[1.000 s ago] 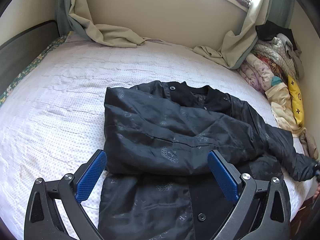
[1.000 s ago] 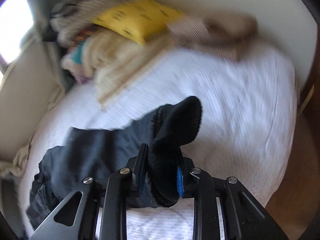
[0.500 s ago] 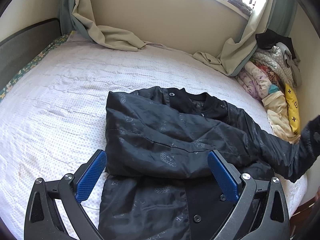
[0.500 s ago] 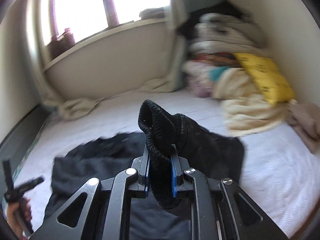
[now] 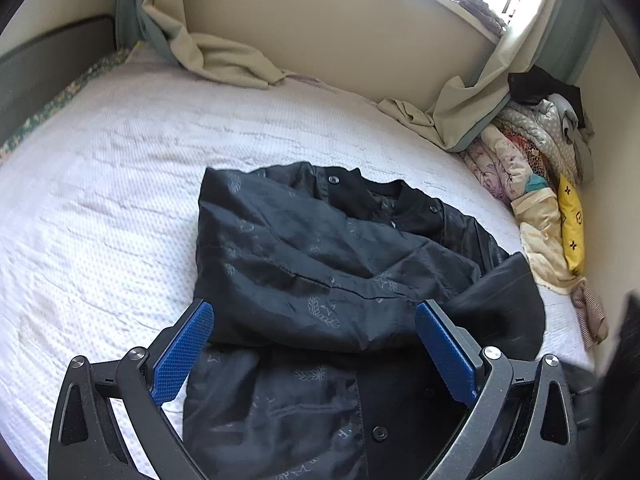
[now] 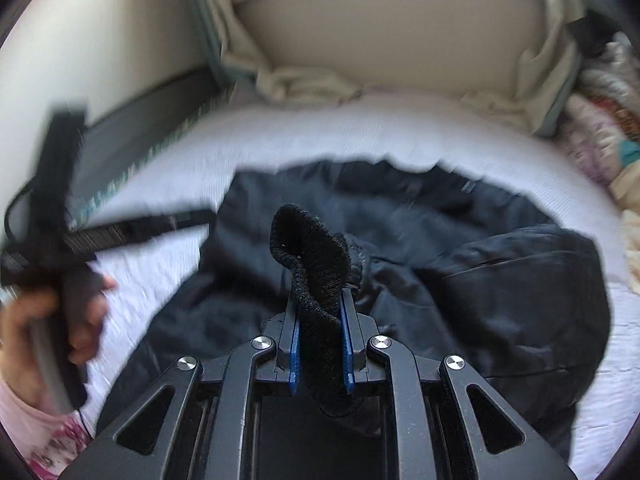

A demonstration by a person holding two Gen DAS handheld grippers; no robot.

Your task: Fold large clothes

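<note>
A black jacket (image 5: 312, 264) with faint leaf prints lies spread on the white bedspread (image 5: 100, 200), one sleeve folded across its chest. My left gripper (image 5: 316, 356) hovers open over the jacket's lower half, nothing between its blue pads (image 5: 180, 356). In the right wrist view my right gripper (image 6: 320, 340) is shut on the black knit cuff (image 6: 316, 252) of the other sleeve, which sticks up between the pads. That sleeve (image 6: 500, 280) trails over the jacket body (image 6: 360, 208). A hand (image 6: 44, 320) holds the left gripper at the left edge.
A pile of folded bedding and a yellow cushion (image 5: 570, 232) fills the bed's right side by the wall. Beige curtains (image 5: 224, 60) droop onto the far edge under the window. A dark headboard (image 5: 48, 68) runs along the left.
My right gripper has swung the cuff from the bed's right side in over the jacket, rolling as it went. The sleeve now drapes across the body. The left gripper stayed put.
</note>
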